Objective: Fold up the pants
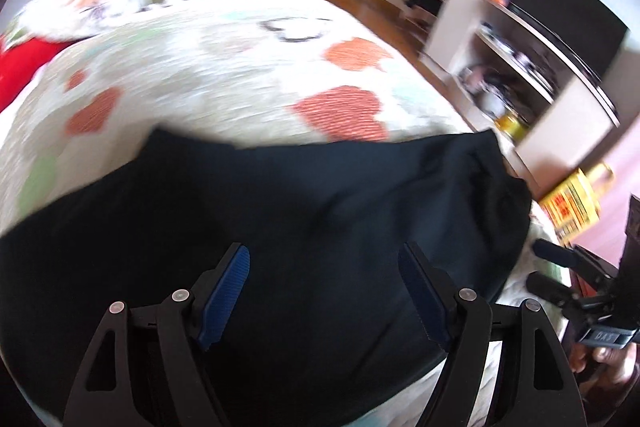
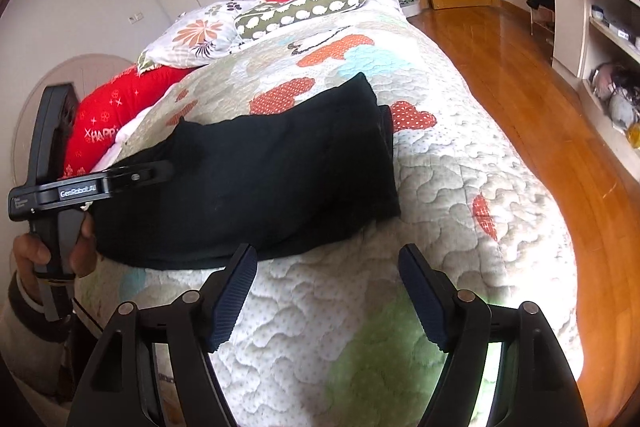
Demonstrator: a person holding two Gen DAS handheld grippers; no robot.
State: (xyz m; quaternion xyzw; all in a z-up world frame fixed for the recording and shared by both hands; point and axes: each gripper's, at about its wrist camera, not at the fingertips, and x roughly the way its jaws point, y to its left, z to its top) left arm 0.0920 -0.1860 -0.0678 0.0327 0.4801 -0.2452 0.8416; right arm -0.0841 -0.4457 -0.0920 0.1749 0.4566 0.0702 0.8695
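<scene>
Right wrist: folded pants [image 2: 260, 179] seemingly clear of quilt [image 2: 460, 187] edges.

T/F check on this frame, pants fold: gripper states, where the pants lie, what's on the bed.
1. The black pants lie on the quilted bedspread. True.
2. The right gripper is clamped on the pants. False: its fingers stand apart over bare quilt, nothing between them.
3. The left gripper is open above the dark fabric. True.
4. The pants hang off the bed onto the wooden floor. False: in the right wrist view they rest wholly on the bed.
5. A red pillow lies near the head of the bed. True.
</scene>
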